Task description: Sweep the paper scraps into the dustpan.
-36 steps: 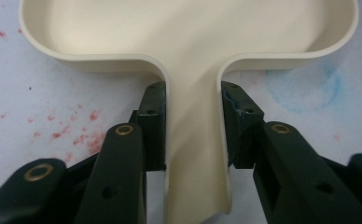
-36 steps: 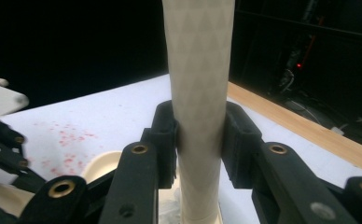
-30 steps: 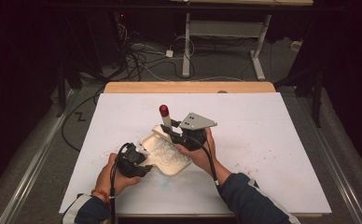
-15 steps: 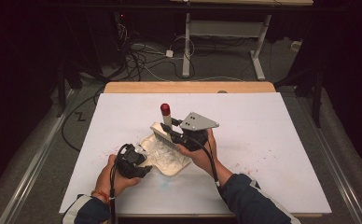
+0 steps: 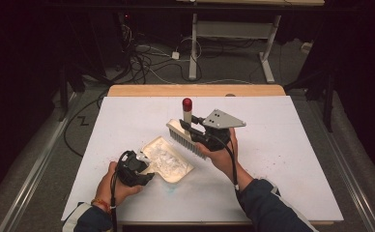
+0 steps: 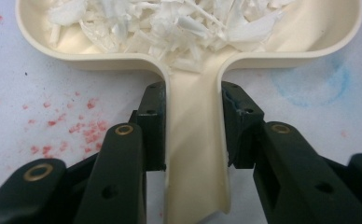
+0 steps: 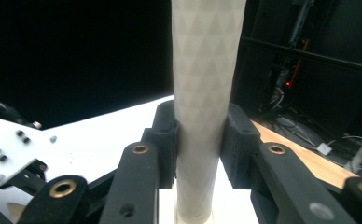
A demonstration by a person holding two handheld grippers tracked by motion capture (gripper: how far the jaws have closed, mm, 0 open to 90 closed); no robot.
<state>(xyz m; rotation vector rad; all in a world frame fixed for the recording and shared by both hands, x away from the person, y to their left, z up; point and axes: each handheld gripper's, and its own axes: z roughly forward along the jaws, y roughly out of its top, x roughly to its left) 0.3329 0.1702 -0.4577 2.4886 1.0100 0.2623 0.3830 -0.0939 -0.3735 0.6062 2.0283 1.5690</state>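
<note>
Right hand-held gripper [image 5: 191,128]: jaws clamped on brush [image 5: 185,137] handle, bristles raised beyond dustpan [image 5: 168,159]. Left hand-held gripper [image 5: 144,169]: closed on dustpan handle; pan flat on counter [image 5: 282,145], holding white shavings [image 6: 170,23]. I'd keep pan level

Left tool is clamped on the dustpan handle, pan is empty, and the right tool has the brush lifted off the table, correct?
Not quite: the dustpan is not empty. The left gripper view shows white shreds piled in it. The rest stands: left tool is clamped on its handle, right tool holds the brush raised.
</note>
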